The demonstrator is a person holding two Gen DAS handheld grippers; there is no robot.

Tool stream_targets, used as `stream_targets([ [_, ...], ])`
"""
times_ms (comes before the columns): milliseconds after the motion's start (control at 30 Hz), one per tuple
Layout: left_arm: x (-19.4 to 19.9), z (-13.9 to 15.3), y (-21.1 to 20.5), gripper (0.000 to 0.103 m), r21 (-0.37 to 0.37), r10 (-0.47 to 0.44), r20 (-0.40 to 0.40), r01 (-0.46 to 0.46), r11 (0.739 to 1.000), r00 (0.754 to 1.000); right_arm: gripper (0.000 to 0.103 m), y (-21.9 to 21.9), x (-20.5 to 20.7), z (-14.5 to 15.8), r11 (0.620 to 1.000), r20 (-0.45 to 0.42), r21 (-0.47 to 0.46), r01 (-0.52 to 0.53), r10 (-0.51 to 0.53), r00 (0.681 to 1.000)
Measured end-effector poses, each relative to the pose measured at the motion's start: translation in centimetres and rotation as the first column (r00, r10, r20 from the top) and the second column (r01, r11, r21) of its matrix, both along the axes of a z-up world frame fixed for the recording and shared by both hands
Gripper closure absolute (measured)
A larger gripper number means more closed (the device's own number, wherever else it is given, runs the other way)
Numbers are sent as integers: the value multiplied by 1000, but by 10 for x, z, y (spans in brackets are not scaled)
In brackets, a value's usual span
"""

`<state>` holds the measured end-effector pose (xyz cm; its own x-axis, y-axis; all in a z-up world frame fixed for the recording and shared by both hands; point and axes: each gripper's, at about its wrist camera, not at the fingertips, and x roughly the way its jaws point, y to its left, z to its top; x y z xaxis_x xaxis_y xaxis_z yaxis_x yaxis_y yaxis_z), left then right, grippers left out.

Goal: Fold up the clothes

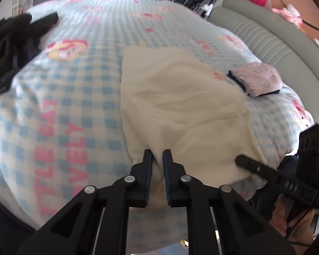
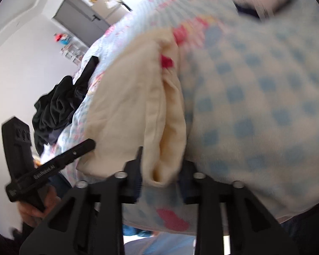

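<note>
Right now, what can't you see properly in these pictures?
- Right gripper: in the right wrist view, the cream garment bunches between its fingers, hiding the grip.
- Folded pink garment: smeared by blur in the right wrist view.
- Black clothes pile: cut off by the left wrist view's edge.

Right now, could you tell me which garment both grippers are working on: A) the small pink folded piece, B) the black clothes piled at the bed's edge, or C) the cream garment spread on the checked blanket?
C: the left gripper pinches the near edge of the cream garment, and the right gripper straddles its corner.
</note>
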<state>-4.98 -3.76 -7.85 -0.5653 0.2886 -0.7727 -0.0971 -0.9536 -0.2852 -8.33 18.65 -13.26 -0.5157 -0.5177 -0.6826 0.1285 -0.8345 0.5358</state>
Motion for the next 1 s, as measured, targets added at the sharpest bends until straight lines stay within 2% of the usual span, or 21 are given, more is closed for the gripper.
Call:
stream_targets([
  [67, 2, 9, 4, 96, -5, -15, -12, 14, 1000, 1000, 88, 4, 3, 14, 999, -39, -33, 9, -10, 999],
  [233, 17, 25, 25, 98, 64, -75, -18, 76, 995, 997, 89, 17, 9, 55, 997, -144, -49, 54, -61, 988],
  [333, 27, 21, 50, 101, 119, -146, -6, 146, 982, 989, 89, 30, 11, 60, 993, -143, -87, 83, -95, 985],
  [400, 28, 13, 57, 100, 134, -160, 19, 156, 979, 987, 88, 33, 9, 48, 993, -94, -75, 94, -101, 990],
  [433, 27, 8, 57, 100, 137, -154, 38, 148, 980, 987, 86, 34, 8, 36, 992, -42, -68, 103, -105, 994],
  [500, 25, -2, 55, 100, 142, -142, 73, 130, 981, 987, 79, 38, 7, 9, 990, 72, -69, 122, -117, 991],
  [567, 26, -3, 39, 100, 168, -106, 63, 94, 981, 992, 67, 38, 11, -12, 986, 151, -124, 113, -93, 984],
  [667, 27, -3, 11, 98, 214, -41, 49, 30, 976, 998, 57, 27, 14, -17, 986, 165, -150, 72, -46, 985],
  [700, 26, -3, 0, 94, 234, -14, 45, 4, 972, 999, 56, 22, 14, -17, 987, 164, -152, 50, -25, 986],
  [767, 19, -6, -21, 73, 285, 45, 49, -57, 957, 998, 49, 10, 12, -18, 990, 164, -139, 15, 8, 986],
  [800, 15, -10, -27, 59, 295, 56, 51, -69, 953, 997, 47, 3, 10, -19, 991, 164, -130, -2, 23, 986],
  [900, -7, -29, -31, 58, 341, 35, 111, -71, 938, 993, 46, -10, -1, -23, 989, 163, -148, -20, 44, 986],
  [1000, -21, -38, -18, 58, 340, -9, 127, -35, 940, 992, 46, -10, -8, -21, 984, 144, -177, 0, 26, 989],
])
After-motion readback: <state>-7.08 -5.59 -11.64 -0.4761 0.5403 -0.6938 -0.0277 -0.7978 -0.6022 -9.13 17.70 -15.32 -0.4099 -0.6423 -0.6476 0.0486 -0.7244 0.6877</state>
